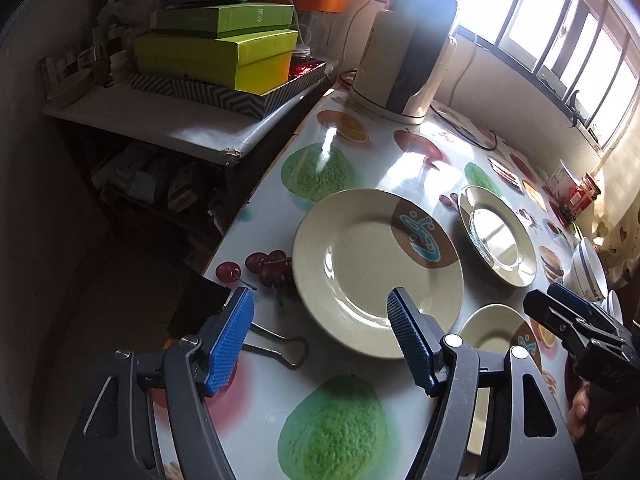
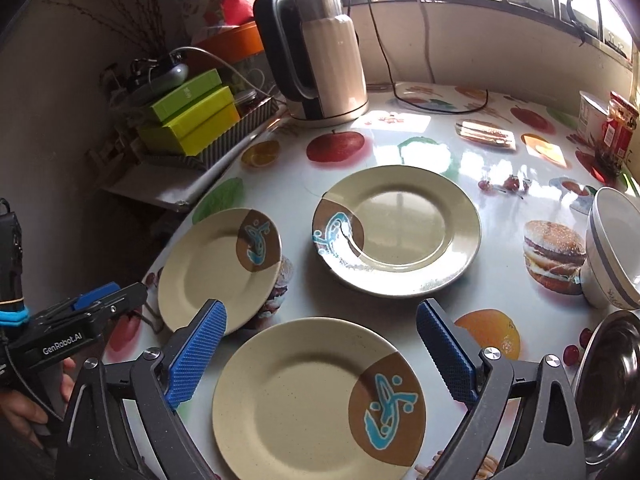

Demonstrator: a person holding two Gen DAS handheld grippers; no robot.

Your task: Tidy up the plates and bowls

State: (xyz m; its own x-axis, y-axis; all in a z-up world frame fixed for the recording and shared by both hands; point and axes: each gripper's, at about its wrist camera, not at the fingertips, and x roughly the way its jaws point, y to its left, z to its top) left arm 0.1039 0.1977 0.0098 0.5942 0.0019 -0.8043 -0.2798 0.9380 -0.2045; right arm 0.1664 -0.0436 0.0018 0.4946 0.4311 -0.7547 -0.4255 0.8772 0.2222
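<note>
Three beige plates with a brown patch and a blue fish lie on the fruit-print table (image 2: 500,280). In the left wrist view my left gripper (image 1: 320,294) stands open over the near rim of the left plate (image 1: 360,264), its pads off the plate. The far plate (image 1: 498,236) and the near plate (image 1: 494,330) lie to its right. My right gripper (image 2: 322,312) stands open just above the near plate (image 2: 304,396), holding nothing. The left plate (image 2: 212,272) and far plate (image 2: 400,232) lie beyond it. A white bowl (image 2: 612,248) and a steel bowl (image 2: 612,384) sit at the right.
A kettle (image 2: 316,52) with its cord stands at the back of the table. Green boxes (image 1: 224,52) are stacked on a side shelf (image 1: 160,120) to the left. A binder clip (image 1: 280,344) lies near the table's left edge. A red jar (image 2: 620,128) stands at the far right.
</note>
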